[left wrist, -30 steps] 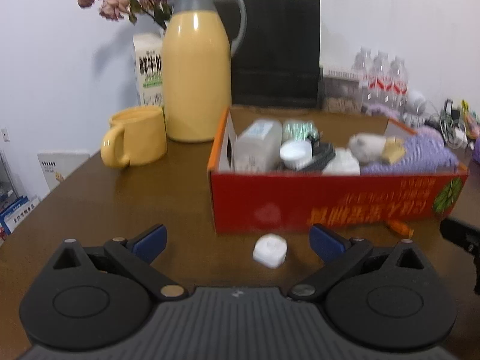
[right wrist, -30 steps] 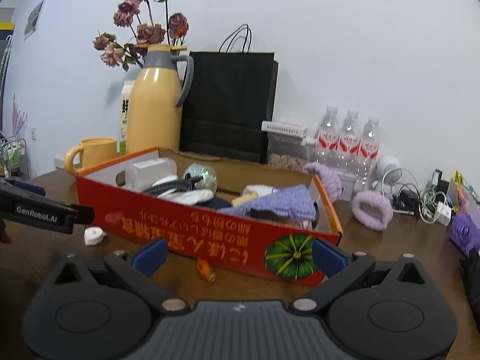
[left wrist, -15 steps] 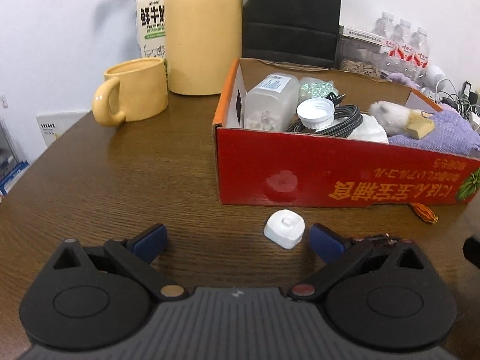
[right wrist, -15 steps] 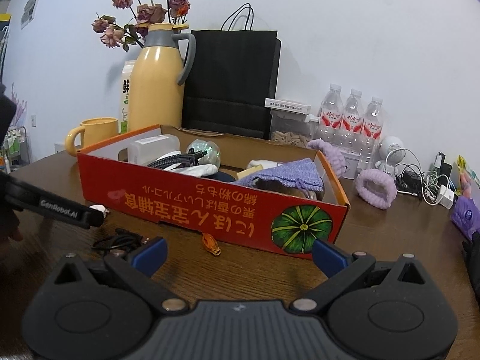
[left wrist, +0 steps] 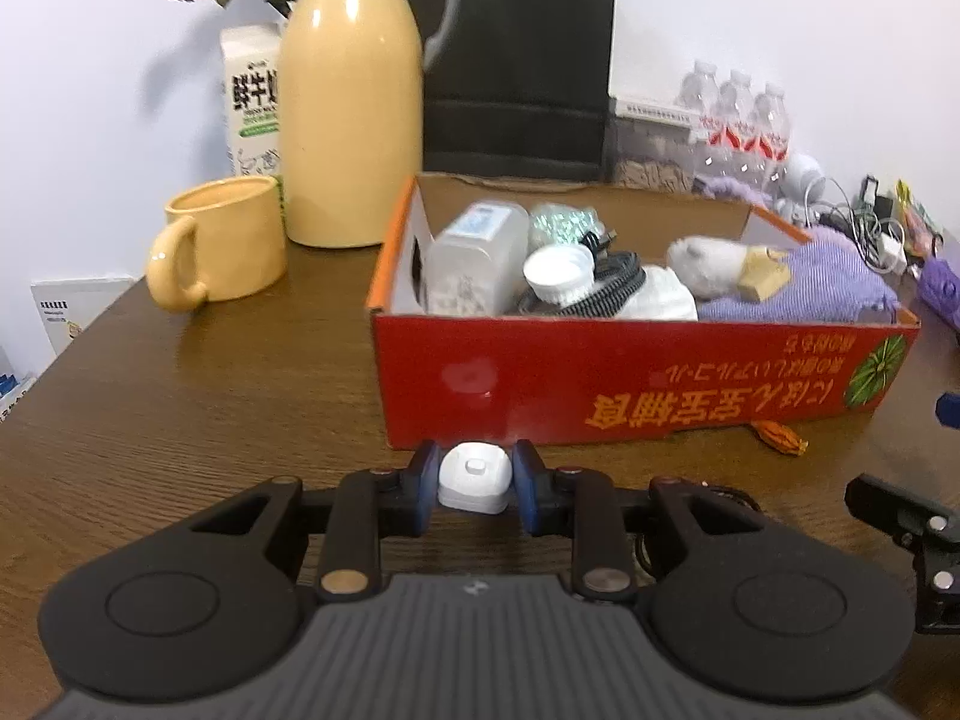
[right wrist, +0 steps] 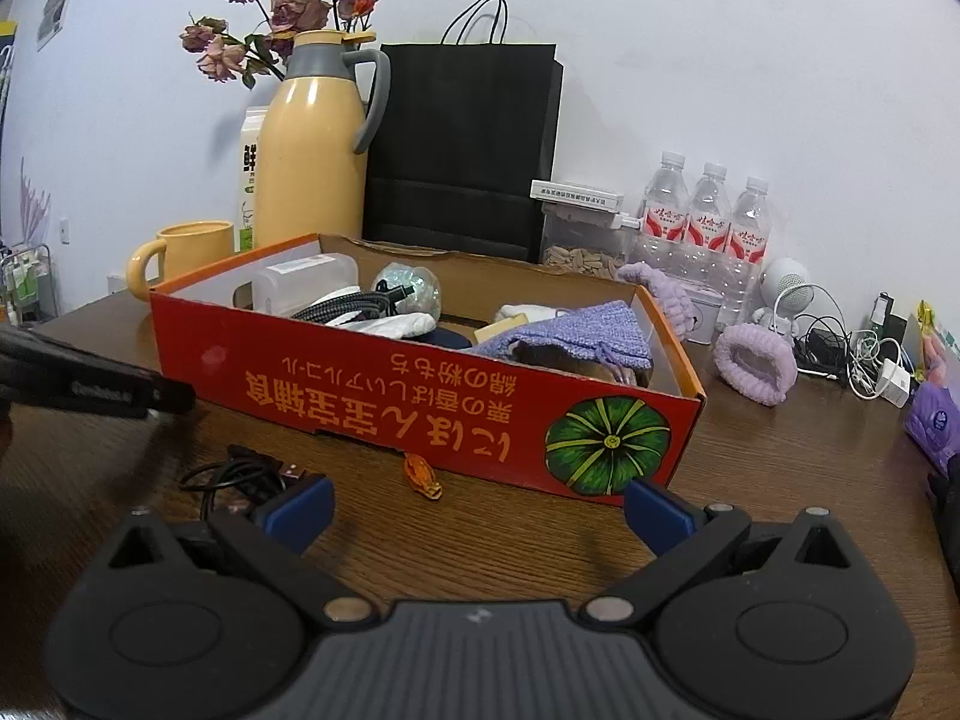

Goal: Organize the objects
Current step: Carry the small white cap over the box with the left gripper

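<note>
White plug (left wrist: pixel 474 476) pinched between the left gripper (left wrist: pixel 473 483) pads, on the wooden table (left wrist: pixel 180 408) just in front of the red box (left wrist: pixel 630 384) | right gripper (right wrist: pixel 477 501) spread wide, holding nothing | black cable (right wrist: pixel 240 474) beside its left finger.

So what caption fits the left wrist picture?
Left gripper shut on a small white charger before the red cardboard box.

A yellow thermos jug (left wrist: pixel 350 102) stands beside a yellow mug (left wrist: pixel 222 240), before a black paper bag (left wrist: pixel 522 60).
</note>
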{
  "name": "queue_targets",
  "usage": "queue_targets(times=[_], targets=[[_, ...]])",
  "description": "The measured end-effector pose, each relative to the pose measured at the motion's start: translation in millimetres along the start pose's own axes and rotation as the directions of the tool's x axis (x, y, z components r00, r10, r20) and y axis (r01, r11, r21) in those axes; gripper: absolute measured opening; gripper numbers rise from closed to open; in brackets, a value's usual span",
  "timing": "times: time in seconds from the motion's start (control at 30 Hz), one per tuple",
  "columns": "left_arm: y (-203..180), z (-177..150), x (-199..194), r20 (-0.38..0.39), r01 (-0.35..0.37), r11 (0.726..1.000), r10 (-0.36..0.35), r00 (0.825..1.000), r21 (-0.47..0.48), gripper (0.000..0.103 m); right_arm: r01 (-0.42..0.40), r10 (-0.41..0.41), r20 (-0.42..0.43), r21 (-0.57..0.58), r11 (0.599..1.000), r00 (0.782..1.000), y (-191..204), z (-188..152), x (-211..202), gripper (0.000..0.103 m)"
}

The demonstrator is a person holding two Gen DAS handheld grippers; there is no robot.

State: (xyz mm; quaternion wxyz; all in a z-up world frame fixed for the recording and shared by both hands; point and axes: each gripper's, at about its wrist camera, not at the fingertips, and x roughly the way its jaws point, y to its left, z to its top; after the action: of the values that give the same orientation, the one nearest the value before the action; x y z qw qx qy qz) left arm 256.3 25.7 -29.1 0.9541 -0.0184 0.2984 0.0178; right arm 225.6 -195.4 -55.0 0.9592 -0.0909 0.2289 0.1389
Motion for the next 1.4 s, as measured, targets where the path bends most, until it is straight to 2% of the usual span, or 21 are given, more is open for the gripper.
queue_targets(times=[0.27, 0.33, 0.43, 0.5, 0.63, 0.67, 0.77, 0.97, 1.2, 1.4], targets=[[3.3, 0.4, -3.3, 0.007, -0.002, 1.000, 0.002, 1.000, -0.012, 0.027, -0.015, 0.016, -0.044, 0.023, 1.000, 0.999, 2.5, 4.9, 14.5, 0.102], [2.9, -0.2, -3.6, 0.009, -0.003, 1.000, 0.003, 1.000, -0.011, 0.027, -0.029, 0.031, -0.064, 0.038, 0.999, 0.997, 3.3, 8.0, 23.6, 0.099], [2.8, -0.9, -3.7, 0.008, -0.002, 1.000, 0.003, 1.000, -0.010, 0.027, -0.047, 0.052, -0.103, 0.052, 0.998, 0.993, 7.0, 12.5, 39.0, 0.088], [3.0, -1.1, -3.5, 0.006, 0.000, 1.000, 0.000, 1.000, -0.010, 0.027, -0.064, 0.072, -0.123, 0.062, 0.996, 0.990, 9.1, 14.9, 47.7, 0.070], [3.0, -1.3, -3.5, 0.007, 0.003, 1.000, -0.003, 1.000, -0.009, 0.027, -0.077, 0.090, -0.143, 0.091, 0.993, 0.986, 12.3, 18.8, 59.4, 0.046], [3.0, -1.3, -3.6, 0.007, 0.005, 1.000, -0.004, 1.000, -0.010, 0.027, -0.079, 0.093, -0.147, 0.098, 0.992, 0.985, 13.1, 19.0, 61.4, 0.035], [2.4, -1.7, -3.8, 0.007, 0.005, 1.000, -0.005, 1.000, -0.008, 0.027, -0.088, 0.102, -0.145, 0.100, 0.991, 0.984, 15.4, 19.5, 62.5, 0.013], [2.6, -2.1, -6.5, 0.018, 0.003, 1.000, -0.003, 1.000, -0.010, 0.027, -0.106, 0.117, -0.104, 0.101, 0.989, 0.988, 16.7, 17.3, 49.5, 0.011], [3.9, -2.9, -15.3, 0.053, -0.006, 1.000, 0.007, 0.999, -0.016, 0.027, -0.127, 0.125, 0.032, 0.058, 0.990, 0.992, 27.3, 14.2, 14.4, 0.011], [-1.3, 5.7, -34.7, 0.146, -0.004, 1.000, 0.005, 0.989, -0.007, 0.027, -0.129, 0.123, 0.126, 0.045, 0.991, 0.984, 27.8, 22.6, -4.2, 0.011]])
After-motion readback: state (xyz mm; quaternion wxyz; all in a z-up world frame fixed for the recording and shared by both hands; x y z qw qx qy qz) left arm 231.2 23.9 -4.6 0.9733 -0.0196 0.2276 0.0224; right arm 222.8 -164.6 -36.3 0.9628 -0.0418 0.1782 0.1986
